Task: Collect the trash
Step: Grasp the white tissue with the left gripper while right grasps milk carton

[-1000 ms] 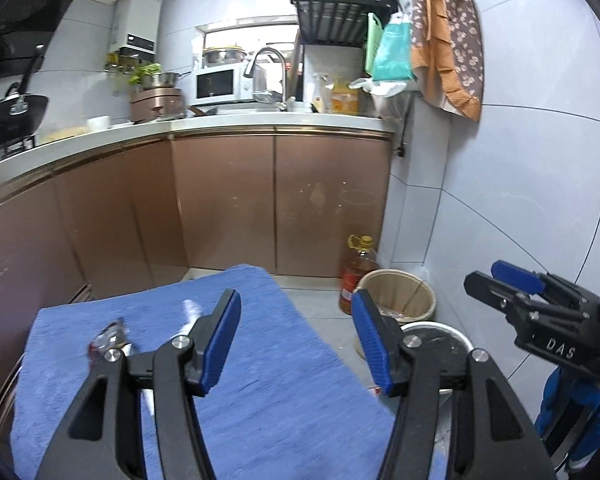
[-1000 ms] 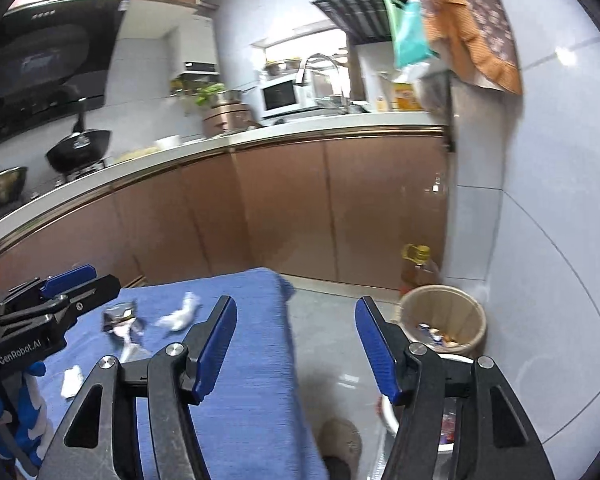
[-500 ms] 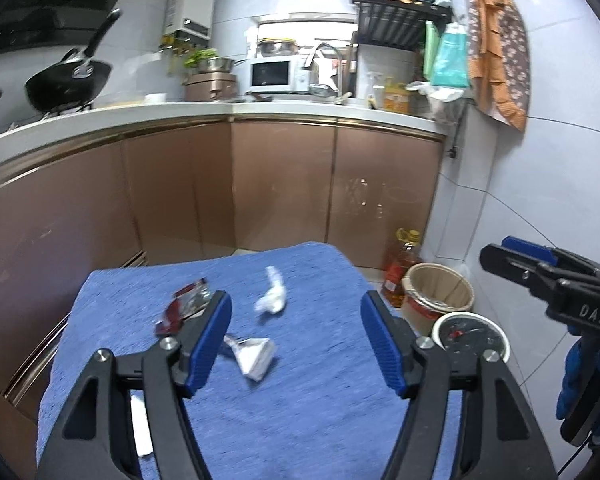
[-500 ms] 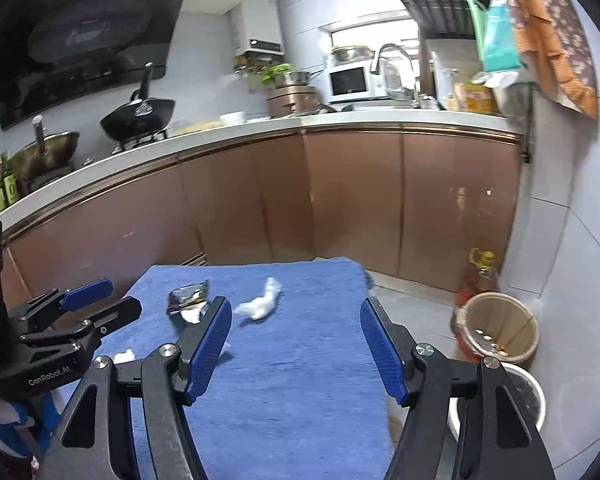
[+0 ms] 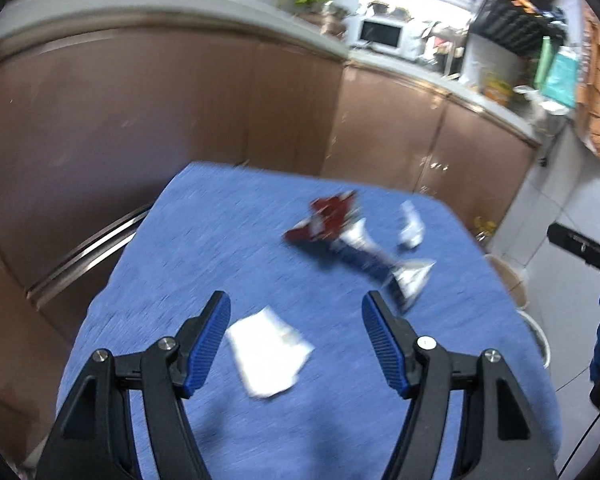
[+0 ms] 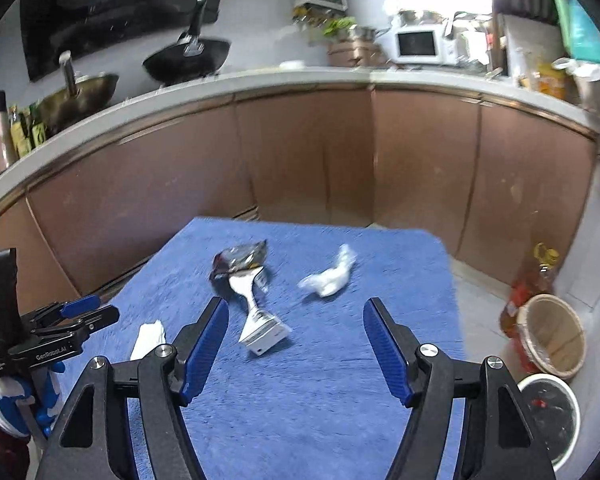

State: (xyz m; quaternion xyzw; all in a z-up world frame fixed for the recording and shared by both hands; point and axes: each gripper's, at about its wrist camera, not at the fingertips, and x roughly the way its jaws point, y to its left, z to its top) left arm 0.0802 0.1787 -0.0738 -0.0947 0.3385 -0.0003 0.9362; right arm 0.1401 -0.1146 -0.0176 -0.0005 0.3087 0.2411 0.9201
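Both grippers' jaws have just been opening with nothing between them, so the left gripper could squash the flat white paper scrap under its jaws into the blue cloth worktop and miss it.

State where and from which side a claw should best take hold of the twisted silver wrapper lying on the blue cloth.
Probably at the narrow twisted waist of the silver wrapper, coming from above with the jaws across it. It lies flat on the blue cloth, both ends flare wide, and only the pinched middle looks slim and raised enough to clamp.
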